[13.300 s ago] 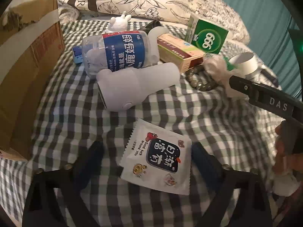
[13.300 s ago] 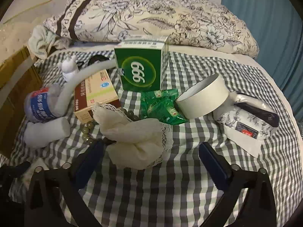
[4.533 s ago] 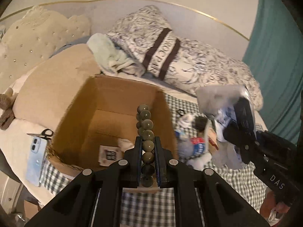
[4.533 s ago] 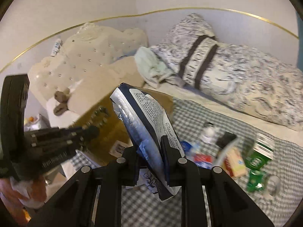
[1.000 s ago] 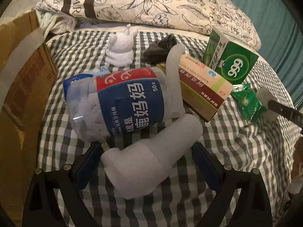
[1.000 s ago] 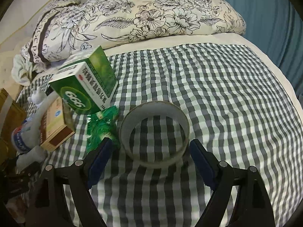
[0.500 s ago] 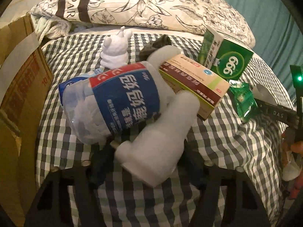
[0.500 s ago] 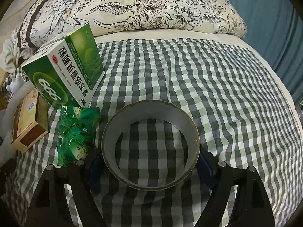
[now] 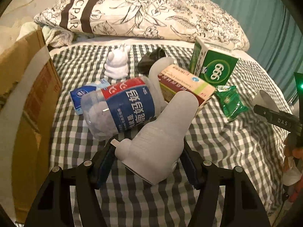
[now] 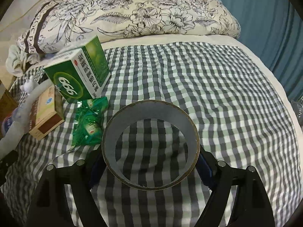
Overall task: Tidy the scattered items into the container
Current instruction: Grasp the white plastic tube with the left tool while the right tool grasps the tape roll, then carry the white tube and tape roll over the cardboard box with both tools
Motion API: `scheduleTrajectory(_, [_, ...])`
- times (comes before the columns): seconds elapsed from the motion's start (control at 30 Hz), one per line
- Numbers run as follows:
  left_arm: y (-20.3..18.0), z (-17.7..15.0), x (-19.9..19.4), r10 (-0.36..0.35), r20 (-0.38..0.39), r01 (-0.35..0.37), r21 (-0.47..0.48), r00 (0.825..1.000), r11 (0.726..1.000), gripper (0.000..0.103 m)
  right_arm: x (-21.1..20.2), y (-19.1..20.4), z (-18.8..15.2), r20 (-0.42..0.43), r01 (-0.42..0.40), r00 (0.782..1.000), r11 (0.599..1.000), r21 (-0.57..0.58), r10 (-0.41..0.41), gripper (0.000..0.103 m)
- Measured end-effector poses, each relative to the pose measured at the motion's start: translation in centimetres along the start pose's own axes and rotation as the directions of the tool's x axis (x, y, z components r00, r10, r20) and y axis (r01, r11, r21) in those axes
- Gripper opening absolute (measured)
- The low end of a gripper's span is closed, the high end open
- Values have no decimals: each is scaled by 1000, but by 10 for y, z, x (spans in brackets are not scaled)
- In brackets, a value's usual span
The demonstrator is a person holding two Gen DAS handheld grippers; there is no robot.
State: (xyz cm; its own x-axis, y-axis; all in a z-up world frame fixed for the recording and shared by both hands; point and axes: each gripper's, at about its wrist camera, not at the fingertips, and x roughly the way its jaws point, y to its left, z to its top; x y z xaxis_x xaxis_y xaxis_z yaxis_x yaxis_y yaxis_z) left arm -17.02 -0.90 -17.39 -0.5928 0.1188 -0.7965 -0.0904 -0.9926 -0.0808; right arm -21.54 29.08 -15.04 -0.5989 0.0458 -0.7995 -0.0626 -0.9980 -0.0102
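Left gripper (image 9: 146, 162): clenched on the white device (image 9: 161, 138), pads bearing on its wide base. Its jaws have just been closing on this body. The device tilts toward 1 o'clock, its far end touching the bottle (image 9: 121, 109) and the tan carton (image 9: 185, 87). Risk: a lift may drag or roll the bottle; the smooth rounded body may twist out of the pads.

Right gripper (image 10: 149, 162): grasping the tape roll (image 10: 150, 147) across its outer rim, axis along the view. Risk: a thin ring may flex or pivot out under a swing. The green sachet (image 10: 89, 121) lies just beside at 10 o'clock and may snag.

The box (image 9: 24, 102) stands at 9 o'clock in the left view; its opening is cut off, so contents cannot be told. The dark item (image 9: 151, 60) behind the carton is unidentifiable. The device's curved hose (image 10: 36, 92) is partly hidden.
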Motion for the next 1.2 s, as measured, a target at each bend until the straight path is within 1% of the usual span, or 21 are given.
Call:
scheduleTrajectory(0.13, [-1, 1, -17, -5, 26, 5, -4, 1000, 1000, 67, -22, 5, 0, 31, -29, 999, 1000, -4, 29, 82])
scheduleTrajectory(0.37, [-5, 2, -52, 6, 83, -6, 6, 997, 1000, 67, -65, 30, 0, 90, -89, 992, 995, -53, 94, 82])
scheduleTrajectory(0.53, [-5, 1, -81, 5, 121, -5, -5, 993, 1000, 67, -95, 50, -4, 120, -129, 983, 987, -93, 140, 82])
scheduleTrajectory(0.93, [0, 0, -146, 19, 205, -14, -29, 979, 999, 67, -163, 81, -18, 177, -184, 961, 969, -167, 213, 82])
scheduleTrajectory(1.2, [12, -6, -184, 39, 242, -25, -63, 969, 998, 67, -200, 105, -27, 202, -214, 944, 951, -225, 261, 82])
